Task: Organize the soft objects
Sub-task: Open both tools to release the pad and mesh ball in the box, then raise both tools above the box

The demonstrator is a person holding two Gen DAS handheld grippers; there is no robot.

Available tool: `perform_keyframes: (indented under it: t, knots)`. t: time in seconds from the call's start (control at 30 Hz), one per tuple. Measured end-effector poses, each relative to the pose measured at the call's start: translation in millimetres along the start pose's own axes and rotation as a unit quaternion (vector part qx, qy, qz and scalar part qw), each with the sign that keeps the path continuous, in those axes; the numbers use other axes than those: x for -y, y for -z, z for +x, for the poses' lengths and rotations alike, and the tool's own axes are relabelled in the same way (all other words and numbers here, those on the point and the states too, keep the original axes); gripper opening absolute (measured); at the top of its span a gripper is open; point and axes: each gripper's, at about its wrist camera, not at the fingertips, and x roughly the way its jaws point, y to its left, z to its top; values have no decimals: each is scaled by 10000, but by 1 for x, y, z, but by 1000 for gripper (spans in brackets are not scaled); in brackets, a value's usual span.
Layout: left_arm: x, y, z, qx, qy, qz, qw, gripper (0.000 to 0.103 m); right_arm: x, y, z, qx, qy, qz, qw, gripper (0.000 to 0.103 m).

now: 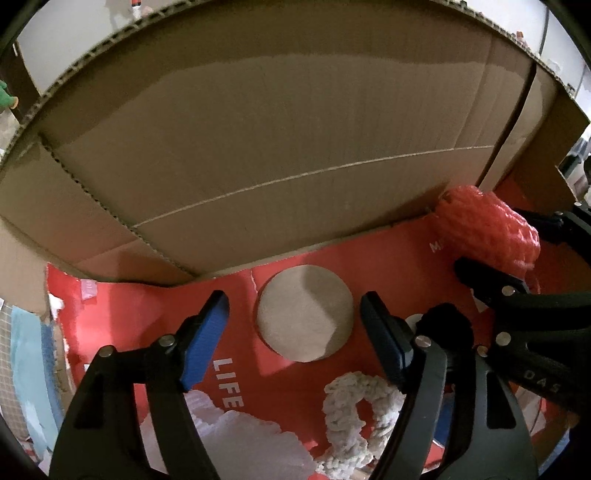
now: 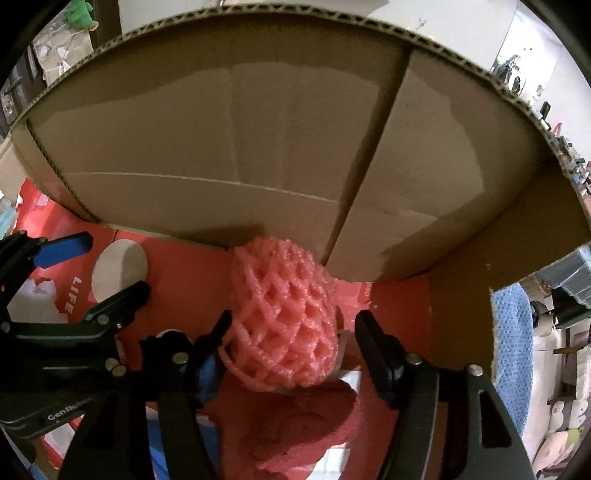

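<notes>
Both grippers are inside a cardboard box [image 1: 280,122] with a red printed floor [image 1: 295,384]. A pink foam net sleeve [image 2: 284,317] sits between the fingers of my right gripper [image 2: 293,328], which is open around it; it also shows red in the left wrist view [image 1: 487,229]. My left gripper [image 1: 291,317] is open and empty, over a round cut-out [image 1: 304,312] in the floor. A white knitted rope piece [image 1: 351,410] and a white soft piece [image 1: 243,435] lie below it. A dark red soft piece [image 2: 306,424] lies under my right gripper.
The box's brown wall [image 2: 258,147] rises close ahead of both grippers. A blue knitted cloth [image 2: 513,354] hangs outside the box's right side. A green plush [image 2: 81,14] sits far back on the left.
</notes>
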Motion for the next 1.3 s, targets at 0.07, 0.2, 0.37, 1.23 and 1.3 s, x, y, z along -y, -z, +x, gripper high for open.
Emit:
perform_keyframes:
  t: [0.07, 0.2, 0.37, 1.23, 1.3]
  knots:
    - [1, 0, -5, 19, 15, -21, 10000, 74, -1, -1, -4, 31, 21, -4, 10000, 70]
    - [-2, 4, -17, 74, 69, -81, 9999, 74, -7, 4, -10, 87, 58, -13, 9999, 71]
    - [4, 8, -35, 159, 78, -91, 9998, 74, -12, 10, -20, 151, 86, -9, 9998, 74]
    - [-38, 109, -181, 1399, -306, -300, 9892, 81, -23, 85, -165, 1282, 8, 211, 9915, 86]
    - [-36, 120, -192, 1489, -321, -321, 9878, 81, -21, 96, -174, 1392, -40, 237, 9900, 86]
